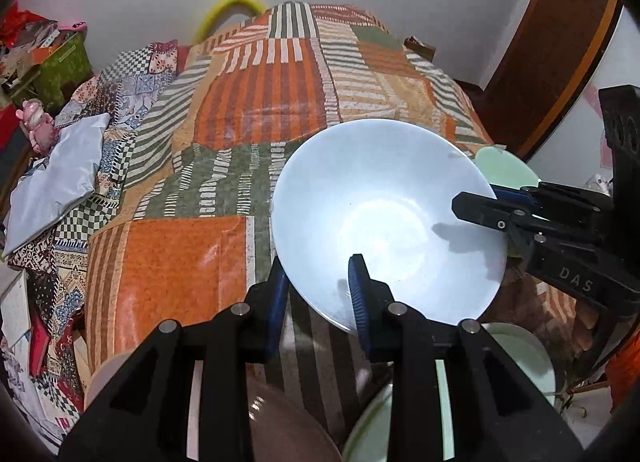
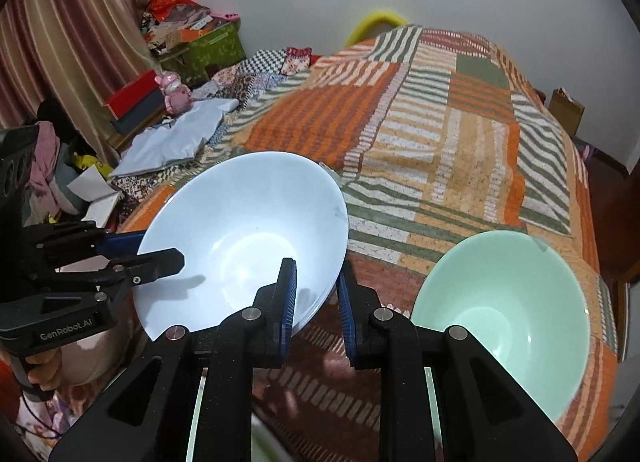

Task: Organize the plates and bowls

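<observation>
Left wrist view: the left gripper (image 1: 318, 294) and right gripper (image 1: 486, 202) both pinch the rim of a pale blue bowl (image 1: 384, 222), tilted above the patchwork bed (image 1: 256, 110). A mint-green bowl (image 2: 504, 318) sits near right. Uneven pulling could likely slip the rim free.

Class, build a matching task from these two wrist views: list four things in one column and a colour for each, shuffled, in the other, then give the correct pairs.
Things:
1. bowl held by both grippers
2. bowl resting on the bedspread
3. gripper pads
4. toy figure near the curtain

Colours:
A. pink
B. mint green
C. pale blue
D. dark blue

Pairs: 1-C, 2-B, 3-D, 4-A
</observation>
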Demonstrator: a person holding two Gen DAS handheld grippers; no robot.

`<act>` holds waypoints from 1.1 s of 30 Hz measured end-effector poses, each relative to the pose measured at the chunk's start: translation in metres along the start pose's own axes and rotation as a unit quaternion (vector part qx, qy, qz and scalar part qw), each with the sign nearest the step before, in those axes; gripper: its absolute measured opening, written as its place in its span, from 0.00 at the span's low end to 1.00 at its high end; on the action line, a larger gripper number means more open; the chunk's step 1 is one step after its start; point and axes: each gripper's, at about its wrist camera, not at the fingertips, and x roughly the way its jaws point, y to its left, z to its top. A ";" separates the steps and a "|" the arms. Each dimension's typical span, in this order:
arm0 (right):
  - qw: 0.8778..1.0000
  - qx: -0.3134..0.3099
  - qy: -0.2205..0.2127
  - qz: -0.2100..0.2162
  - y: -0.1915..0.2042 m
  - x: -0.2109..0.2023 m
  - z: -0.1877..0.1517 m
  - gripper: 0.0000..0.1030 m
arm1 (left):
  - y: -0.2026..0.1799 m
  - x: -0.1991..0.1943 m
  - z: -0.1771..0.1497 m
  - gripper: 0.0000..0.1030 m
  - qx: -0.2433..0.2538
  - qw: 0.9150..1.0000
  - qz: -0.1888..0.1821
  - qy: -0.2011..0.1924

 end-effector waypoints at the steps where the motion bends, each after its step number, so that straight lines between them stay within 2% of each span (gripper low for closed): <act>1: 1.000 -0.003 -0.004 -0.001 0.002 -0.005 0.000 0.18 | -0.001 -0.004 0.000 0.29 0.000 1.000 0.000 -0.003; 9: 1.000 -0.014 -0.022 -0.002 0.019 -0.031 -0.002 0.18 | -0.006 -0.045 -0.010 0.29 -0.002 0.999 0.002 -0.035; 21: 0.999 -0.031 -0.043 0.008 0.047 -0.061 -0.010 0.18 | -0.005 -0.092 -0.036 0.29 -0.010 0.998 0.014 -0.059; 33: 0.997 -0.051 -0.049 0.023 0.078 -0.071 -0.022 0.18 | 0.007 -0.131 -0.069 0.29 -0.027 0.996 0.032 -0.079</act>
